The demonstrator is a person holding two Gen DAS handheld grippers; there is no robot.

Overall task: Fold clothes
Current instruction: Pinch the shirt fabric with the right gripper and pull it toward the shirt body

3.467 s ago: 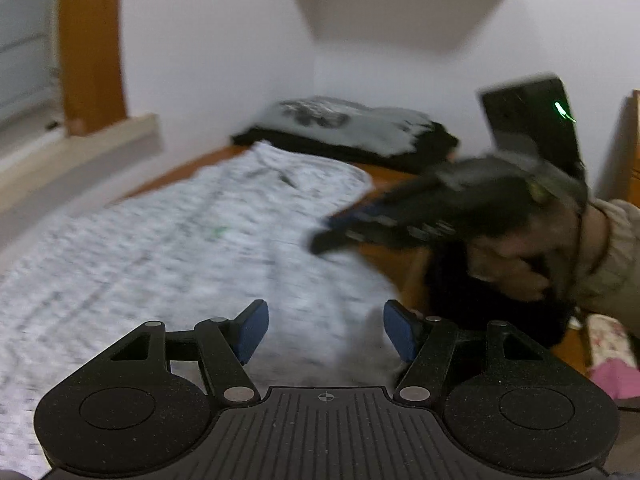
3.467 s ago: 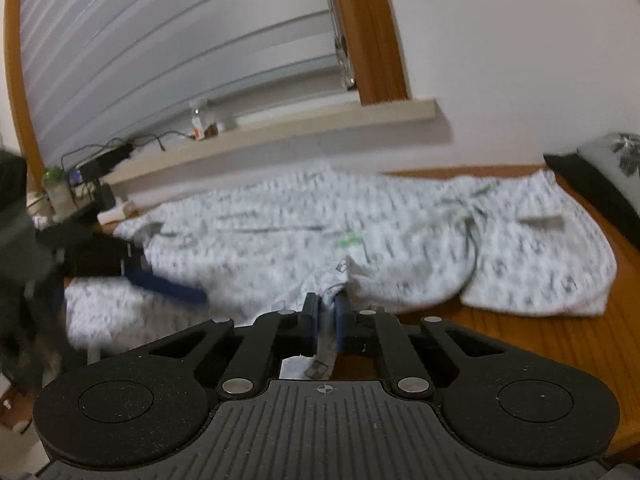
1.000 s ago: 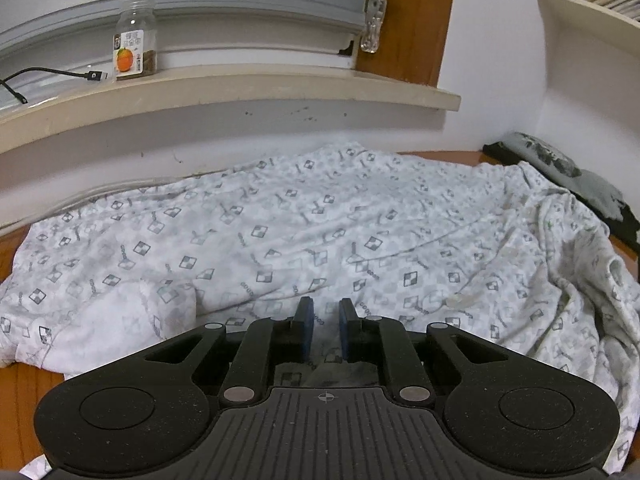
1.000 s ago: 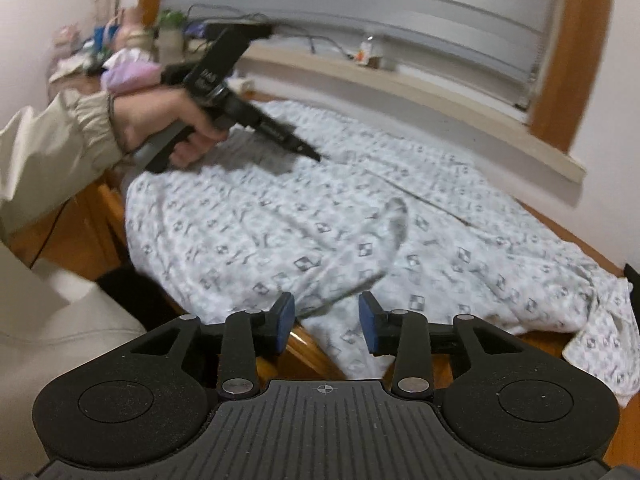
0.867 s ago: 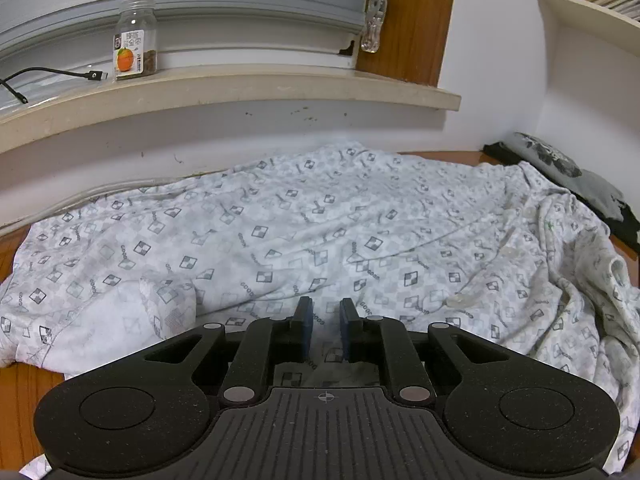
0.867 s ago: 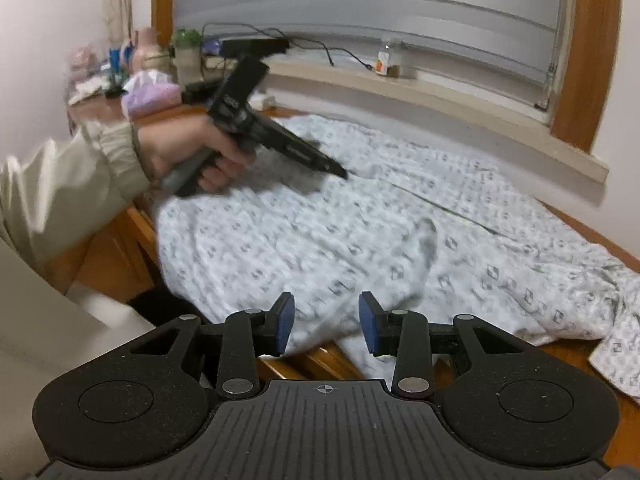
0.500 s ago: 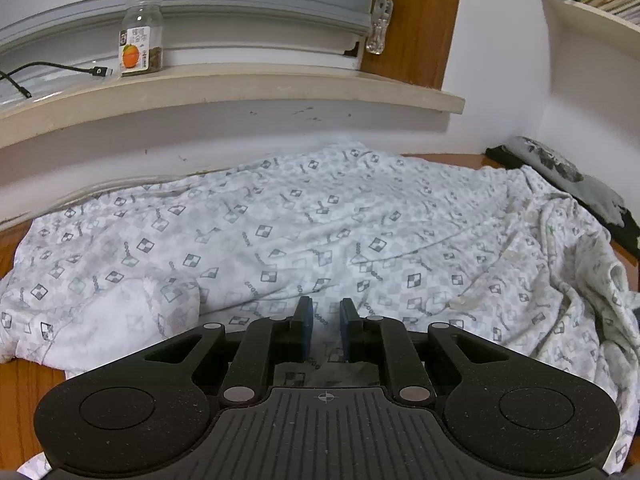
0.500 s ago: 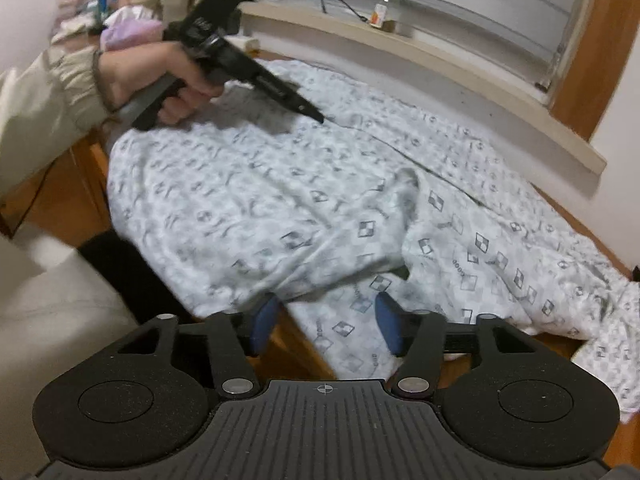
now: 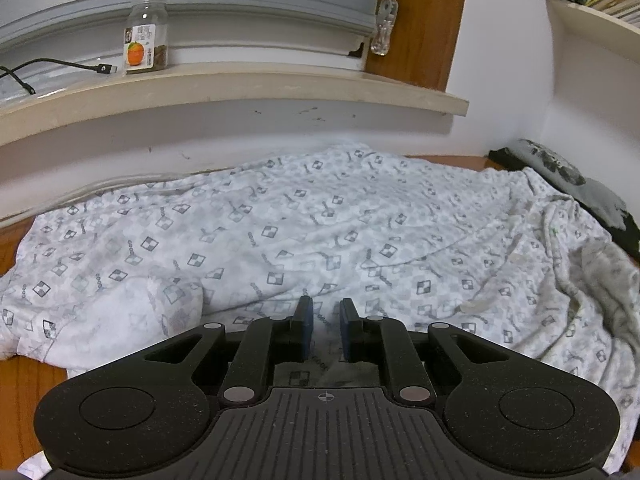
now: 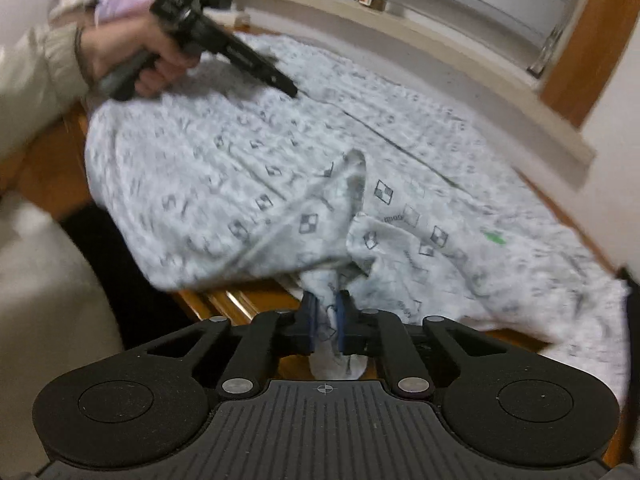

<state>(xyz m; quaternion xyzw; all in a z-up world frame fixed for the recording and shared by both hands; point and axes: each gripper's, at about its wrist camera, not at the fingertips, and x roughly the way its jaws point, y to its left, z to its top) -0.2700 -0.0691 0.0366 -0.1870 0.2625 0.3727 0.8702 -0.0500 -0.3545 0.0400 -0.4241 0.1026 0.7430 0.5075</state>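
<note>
Right black two-finger gripper low at the near edge of the brown wooden table, blue pads pinched together on a fold of the white cloth with small grey square prints. Pinched bit hanging down between the fingers, past the table edge. A loose flap of the same cloth standing up a little just beyond the right gripper.

Left black two-finger gripper also low over the near hem of the cloth, blue pads close together with cloth squeezed between them. In the right wrist view, left gripper pointing down and forward onto the far side of the cloth, held in a bare hand like a pistol, wrist in a cream sleeve.

Cloth spread wide and wrinkled over most of the table, bunched up on the right side.

Past the cloth to the right, a folded dark and grey garment on the table by the wall. Behind the cloth, a long pale window ledge, with a clear jar with an orange picture and a black cable on it.
</note>
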